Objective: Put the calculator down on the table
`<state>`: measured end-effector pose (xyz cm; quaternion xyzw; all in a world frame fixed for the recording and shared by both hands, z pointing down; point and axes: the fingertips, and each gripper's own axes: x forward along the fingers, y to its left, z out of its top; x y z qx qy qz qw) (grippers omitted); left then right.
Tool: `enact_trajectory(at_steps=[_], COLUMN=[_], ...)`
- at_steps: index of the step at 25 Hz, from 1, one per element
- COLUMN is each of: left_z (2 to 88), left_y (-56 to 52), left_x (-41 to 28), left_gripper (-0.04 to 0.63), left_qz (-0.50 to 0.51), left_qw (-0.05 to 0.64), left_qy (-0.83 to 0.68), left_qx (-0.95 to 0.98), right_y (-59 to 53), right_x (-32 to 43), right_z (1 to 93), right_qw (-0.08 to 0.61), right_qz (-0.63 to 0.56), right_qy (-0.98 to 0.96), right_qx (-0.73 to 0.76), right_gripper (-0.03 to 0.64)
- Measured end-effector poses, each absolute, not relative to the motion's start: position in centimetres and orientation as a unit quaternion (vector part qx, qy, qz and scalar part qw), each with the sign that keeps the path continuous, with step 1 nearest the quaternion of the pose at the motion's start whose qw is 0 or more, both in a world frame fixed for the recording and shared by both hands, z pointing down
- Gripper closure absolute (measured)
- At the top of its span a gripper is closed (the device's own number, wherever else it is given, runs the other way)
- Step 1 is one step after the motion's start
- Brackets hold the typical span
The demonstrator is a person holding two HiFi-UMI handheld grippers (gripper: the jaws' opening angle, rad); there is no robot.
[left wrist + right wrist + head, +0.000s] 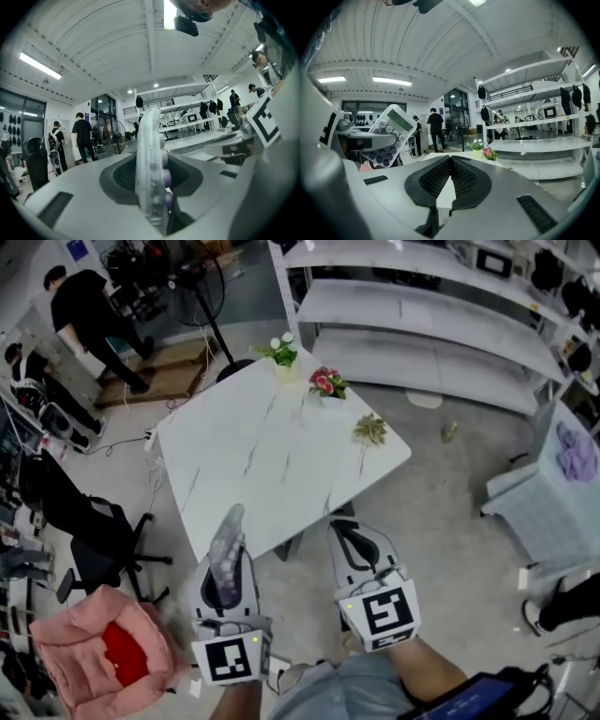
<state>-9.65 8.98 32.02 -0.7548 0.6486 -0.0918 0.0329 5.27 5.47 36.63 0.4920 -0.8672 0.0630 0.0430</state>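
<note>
**Calculator gripped edge-up in left gripper, off the table**

Calculator (228, 531) sits between the jaws of the left gripper (225, 587), clear plastic with round purple and pale keys. It stands on edge, its thin side toward that gripper's camera, and its far end sticks out past the jaw tips. The jaws stand part-way closed and clamp its two flat faces. It rests on nothing else. In the head view its far end shows against the near corner of the table (272, 465).

The right gripper (352, 538) is level with the left one and just beside it, also pointing at the table's near edge. Its dark ribbed pads meet at the tips with nothing between them. From its own view the calculator shows off to the left, display uppermost and keys facing the camera.

The table is white with grey veining and is turned cornerwise to the person. Three small plants stand along its far right edge: white flowers (281, 354) at the far corner, pink flowers (326, 383) next, and a pale yellow-green sprig (371, 429) near the right corner. The rest of the top is bare.

Left of the grippers, on the floor, is a pink cushion (103, 652) with a red centre. Beyond it stands a black chair (94, 531). White shelves (422, 324) run along the far right, and a fan (202, 292) stands behind the table. A person in black (89, 315) is at the far left.
</note>
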Motion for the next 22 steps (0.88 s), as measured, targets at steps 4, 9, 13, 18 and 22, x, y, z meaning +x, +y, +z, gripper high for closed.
enact_trajectory(at_steps=[4, 9, 13, 18, 22], left_z=[31.2, 30.9, 31.4, 32.4, 33.2], left_y=[7.0, 5.3, 4.0, 1.0, -2.6], left_x=[-9.3, -10.4, -12.0, -13.6, -14.6], left_gripper=[0.462, 0.462, 0.462, 0.462, 0.462], left_qz=[-0.094, -0.087, -0.090, -0.079, -0.072], left_qw=[0.027, 0.029, 0.026, 0.018, 0.010], left_qy=[0.652, 0.665, 0.679, 0.684, 0.677], left_qx=[-0.751, -0.741, -0.728, -0.725, -0.732], right_y=[2.8, 0.4, -1.2, -4.2, -7.4], right_x=[5.2, 4.2, 3.4, 2.4, 1.1], right_z=[35.3, 34.7, 35.4, 36.2, 36.6], right_qw=[0.033, 0.028, 0.034, 0.043, 0.056], right_qz=[0.057, 0.049, 0.055, 0.051, 0.046], right_qy=[-0.873, -0.881, -0.883, -0.883, -0.881], right_qx=[0.483, 0.469, 0.465, 0.464, 0.467], right_gripper=[0.598, 0.598, 0.598, 0.598, 0.598])
